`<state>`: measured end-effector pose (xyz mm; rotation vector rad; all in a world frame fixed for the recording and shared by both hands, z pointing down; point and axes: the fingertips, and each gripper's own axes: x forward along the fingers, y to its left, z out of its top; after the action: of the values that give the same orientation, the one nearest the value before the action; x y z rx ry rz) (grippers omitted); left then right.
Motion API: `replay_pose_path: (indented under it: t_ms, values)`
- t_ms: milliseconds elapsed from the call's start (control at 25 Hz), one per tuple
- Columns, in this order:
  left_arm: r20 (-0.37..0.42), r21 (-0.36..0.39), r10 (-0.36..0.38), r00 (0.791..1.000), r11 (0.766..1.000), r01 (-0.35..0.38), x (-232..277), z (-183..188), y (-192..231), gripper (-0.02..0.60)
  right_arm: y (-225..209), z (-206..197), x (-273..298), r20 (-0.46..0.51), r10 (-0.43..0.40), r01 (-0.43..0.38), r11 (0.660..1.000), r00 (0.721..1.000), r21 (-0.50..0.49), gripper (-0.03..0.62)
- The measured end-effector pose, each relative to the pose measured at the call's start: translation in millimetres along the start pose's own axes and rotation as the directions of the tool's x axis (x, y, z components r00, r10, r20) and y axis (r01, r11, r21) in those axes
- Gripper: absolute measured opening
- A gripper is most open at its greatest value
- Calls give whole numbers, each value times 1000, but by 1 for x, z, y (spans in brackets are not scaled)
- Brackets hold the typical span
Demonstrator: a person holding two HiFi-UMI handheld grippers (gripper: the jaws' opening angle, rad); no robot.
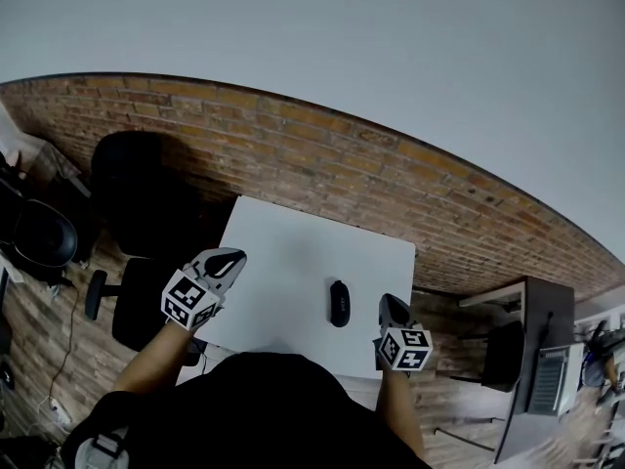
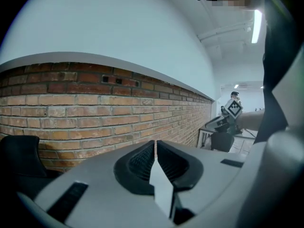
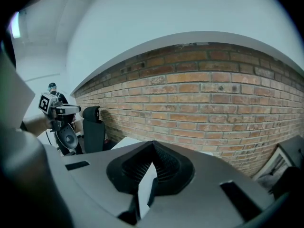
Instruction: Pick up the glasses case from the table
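A black oval glasses case lies on the white table, near its front right part. My right gripper hovers just right of the case at the table's right front corner; its jaws are shut with nothing between them. At the table's left edge, well apart from the case, my left gripper is also shut and empty. Neither gripper view shows the case. Each gripper view shows the other gripper far off: the right gripper and the left gripper.
A brick wall runs behind the table. A black office chair stands to the table's left, seen also as the chair in the right gripper view. A dark desk and another chair stand on the right.
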<state>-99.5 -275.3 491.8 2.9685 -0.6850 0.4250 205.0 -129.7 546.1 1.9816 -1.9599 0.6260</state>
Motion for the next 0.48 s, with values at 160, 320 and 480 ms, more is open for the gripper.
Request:
replay_pose_path:
  t_ms: [160,320,480]
  values:
    - [-3,3,-21,1000,1000,21,3,-4,18,25,10,3,12,-3,-16,16,1000,1000,7,15]
    - [1,2,-43,999,999,43,7,-4,33,25,21,7,22,-6,-26,26,1000,1000,9,15]
    - [-1,0,-63,998,998,63,12,-6,44,25,26,7,27,-12,-41,41,999,999,16,15]
